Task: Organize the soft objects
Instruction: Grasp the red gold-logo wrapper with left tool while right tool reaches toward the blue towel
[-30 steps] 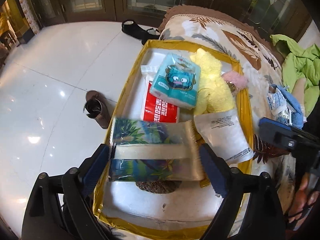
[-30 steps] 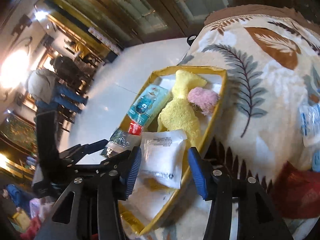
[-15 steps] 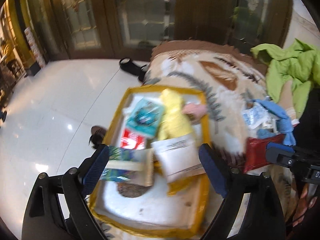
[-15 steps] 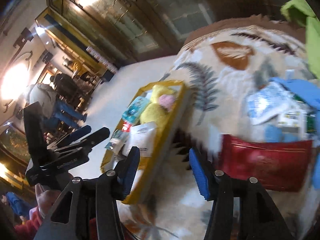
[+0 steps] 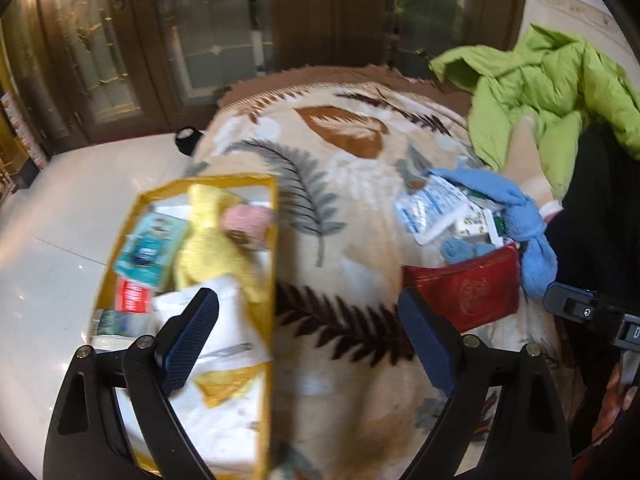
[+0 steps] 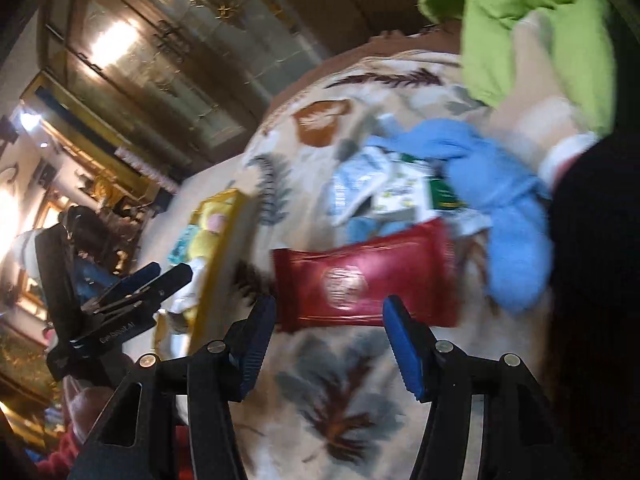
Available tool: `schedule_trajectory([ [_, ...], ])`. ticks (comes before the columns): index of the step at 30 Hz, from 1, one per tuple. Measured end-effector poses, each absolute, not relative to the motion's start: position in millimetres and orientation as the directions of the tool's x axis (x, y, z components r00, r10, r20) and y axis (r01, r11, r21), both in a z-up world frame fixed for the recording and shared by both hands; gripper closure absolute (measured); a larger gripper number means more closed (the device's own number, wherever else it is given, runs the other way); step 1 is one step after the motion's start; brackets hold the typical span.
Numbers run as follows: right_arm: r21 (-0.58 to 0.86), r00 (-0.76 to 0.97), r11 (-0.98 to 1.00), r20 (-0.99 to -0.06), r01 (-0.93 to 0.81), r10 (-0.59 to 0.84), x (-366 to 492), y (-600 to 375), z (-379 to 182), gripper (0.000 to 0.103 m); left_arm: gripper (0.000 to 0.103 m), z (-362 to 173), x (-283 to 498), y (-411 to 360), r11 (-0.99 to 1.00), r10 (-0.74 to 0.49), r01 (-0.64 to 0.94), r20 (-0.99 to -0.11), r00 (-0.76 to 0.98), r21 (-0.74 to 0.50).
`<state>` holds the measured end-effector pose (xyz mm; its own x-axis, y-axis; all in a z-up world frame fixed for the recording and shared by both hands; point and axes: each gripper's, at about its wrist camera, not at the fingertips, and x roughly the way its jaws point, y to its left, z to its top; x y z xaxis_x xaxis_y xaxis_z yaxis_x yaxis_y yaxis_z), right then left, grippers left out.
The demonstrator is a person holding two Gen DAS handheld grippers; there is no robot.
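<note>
Writing mostly blurred: red pouch [image 6: 366, 278] shows round emblem, text unreadable; red pack [image 5: 130, 295] in yellow-rimmed box [image 5: 273, 240] has white lettering, illegible. Right gripper [image 6: 328, 338] spread wide, empty, red pouch just ahead between its fingertips, not touching. Blue cloth [image 6: 504, 196] ahead-right of it. Left gripper [image 5: 308, 344] spread wide, empty, over leaf-print blanket [image 5: 340, 184]; box with yellow plush [image 5: 212, 240] ahead-left, red pouch ahead-right.
</note>
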<state>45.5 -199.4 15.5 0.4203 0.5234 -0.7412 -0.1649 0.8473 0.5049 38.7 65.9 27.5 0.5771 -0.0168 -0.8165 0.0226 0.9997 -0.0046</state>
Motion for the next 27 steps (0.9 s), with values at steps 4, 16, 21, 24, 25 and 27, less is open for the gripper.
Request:
schedule_trajectory([
  [4,0.509,0.417,0.853,-0.754,-0.118,0.508,46.9,-214.4,4.3,0.044,0.011,11.7,49.9,44.1,0.996,-0.078,0.070,-0.840,0.537,-0.047],
  [16,0.576,0.385,0.816,-0.745,-0.041,0.545,59.7,-226.6,-15.5,0.043,0.000,-12.3,54.1,9.6,0.978,-0.155,0.199,-0.861,0.484,-0.064],
  [21,0.576,0.401,0.817,-0.742,-0.030,0.538,59.9,-234.4,-13.5,0.042,0.000,-8.2,54.6,-24.8,0.872,-0.294,0.488,-0.836,0.463,-0.037],
  [24,0.584,0.411,0.811,-0.735,-0.020,0.539,60.4,-239.7,-12.1,0.042,0.000,-11.6,53.9,-45.4,0.754,-0.325,0.655,-0.835,0.443,0.054],
  [25,0.585,0.412,0.811,-0.734,-0.019,0.539,61.1,-240.7,-12.2,0.042,0.000,-15.0,55.0,-51.9,0.716,-0.314,0.693,-0.845,0.433,0.089],
  [27,0.594,0.414,0.804,-0.730,-0.010,0.544,62.5,-243.5,-13.3,0.042,0.000,-21.5,58.7,-60.3,0.665,-0.294,0.736,-0.864,0.409,0.122],
])
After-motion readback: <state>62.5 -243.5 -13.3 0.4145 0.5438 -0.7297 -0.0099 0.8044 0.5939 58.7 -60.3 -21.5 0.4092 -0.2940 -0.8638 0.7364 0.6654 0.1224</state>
